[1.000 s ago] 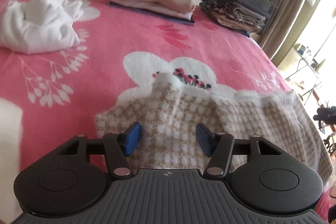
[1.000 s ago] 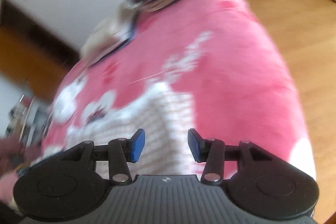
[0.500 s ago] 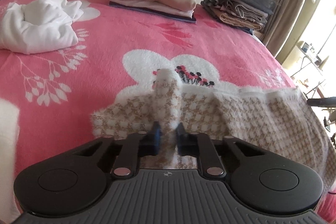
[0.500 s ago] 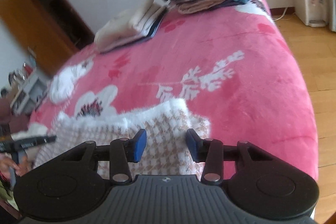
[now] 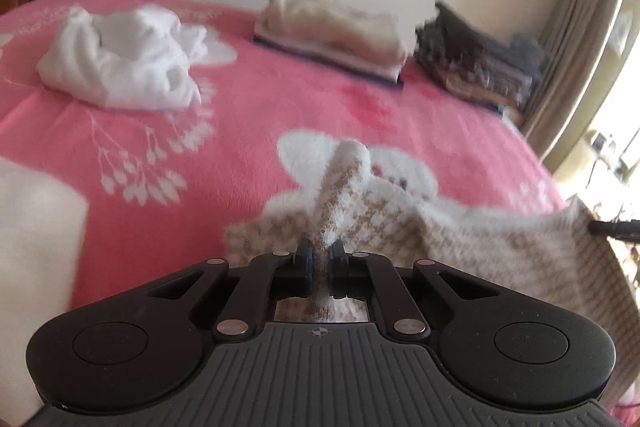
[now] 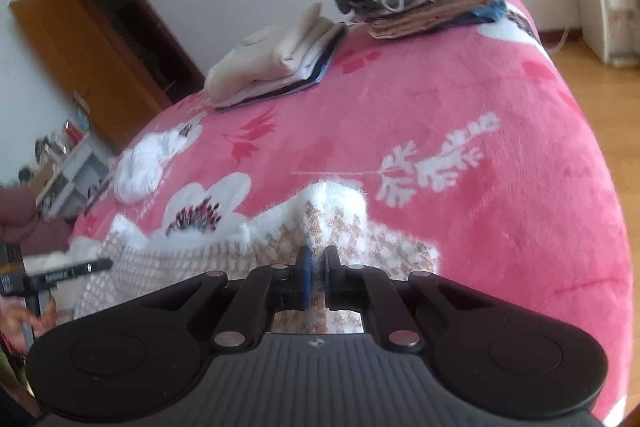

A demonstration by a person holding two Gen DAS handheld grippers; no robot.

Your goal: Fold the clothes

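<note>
A pink blanket (image 5: 280,115) covers the bed. On its near part lies the checked cloth (image 5: 460,243). The left gripper (image 5: 320,261) is clamped on one raised fold, the right gripper (image 6: 316,269) on another.

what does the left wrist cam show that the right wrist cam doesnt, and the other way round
Only the left wrist view shows the beige curtain by the window and a plain white cloth at the near left edge.

Only the right wrist view shows the wooden door, the wood floor and a white appliance by the wall.

Both show the pink floral blanket, the checked garment pinched by the left gripper and the right gripper, the crumpled white garment, the cream folded stack and the dark folded stack.
</note>
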